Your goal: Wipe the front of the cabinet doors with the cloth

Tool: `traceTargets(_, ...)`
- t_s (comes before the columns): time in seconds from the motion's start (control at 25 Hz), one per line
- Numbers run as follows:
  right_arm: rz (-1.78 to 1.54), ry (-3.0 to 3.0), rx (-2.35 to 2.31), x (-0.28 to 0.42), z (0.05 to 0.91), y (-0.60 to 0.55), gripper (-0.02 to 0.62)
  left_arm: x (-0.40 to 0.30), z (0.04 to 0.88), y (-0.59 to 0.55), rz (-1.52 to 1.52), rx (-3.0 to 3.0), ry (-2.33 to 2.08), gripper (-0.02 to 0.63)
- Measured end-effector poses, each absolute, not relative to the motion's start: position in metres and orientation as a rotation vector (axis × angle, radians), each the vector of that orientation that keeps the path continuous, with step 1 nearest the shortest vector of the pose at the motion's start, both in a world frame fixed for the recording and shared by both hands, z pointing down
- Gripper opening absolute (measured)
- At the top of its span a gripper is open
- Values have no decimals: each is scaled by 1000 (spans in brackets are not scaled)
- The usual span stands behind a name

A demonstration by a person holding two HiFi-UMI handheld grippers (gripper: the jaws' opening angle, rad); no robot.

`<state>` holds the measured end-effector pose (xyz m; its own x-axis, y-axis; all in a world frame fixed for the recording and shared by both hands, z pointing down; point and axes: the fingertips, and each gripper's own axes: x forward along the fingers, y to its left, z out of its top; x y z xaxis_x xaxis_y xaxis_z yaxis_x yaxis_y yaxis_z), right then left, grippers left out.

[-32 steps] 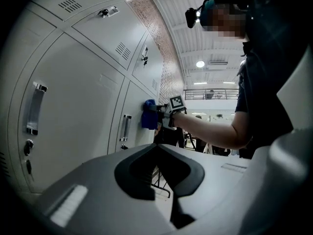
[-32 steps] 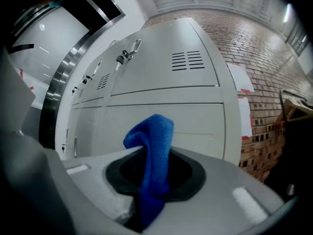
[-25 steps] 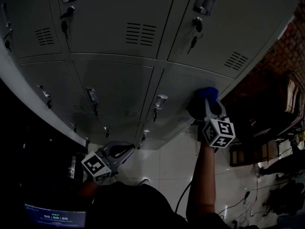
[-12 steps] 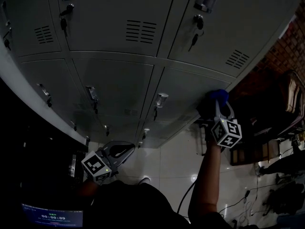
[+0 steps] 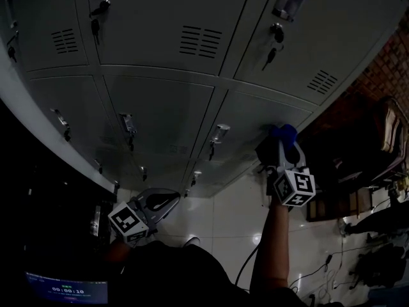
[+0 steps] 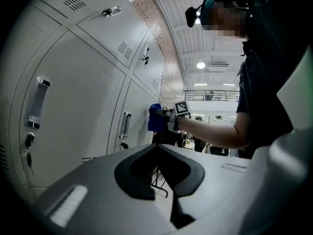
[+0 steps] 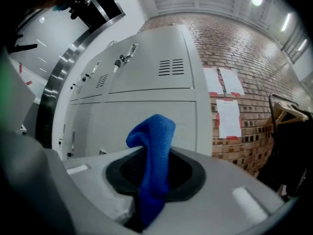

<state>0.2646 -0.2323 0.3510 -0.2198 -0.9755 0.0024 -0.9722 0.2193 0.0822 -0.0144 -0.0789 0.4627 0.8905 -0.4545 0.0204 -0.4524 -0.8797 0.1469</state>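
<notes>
The blue cloth (image 7: 155,141) looks soft and nappy, the grey cabinet doors (image 5: 160,107) smooth matt painted metal with shiny handles (image 5: 219,133), the brick wall (image 7: 254,43) rough.

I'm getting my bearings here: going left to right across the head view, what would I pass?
Timer screen → left gripper → silver door handle nearest the cloth → blue cloth → brick wall.
</notes>
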Motion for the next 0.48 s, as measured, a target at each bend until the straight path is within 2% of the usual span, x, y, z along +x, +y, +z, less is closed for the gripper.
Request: traceTargets(0.48,-113,-2611,1586,119,382,-238,71,-44,463,-72,-38,2899,-748,0)
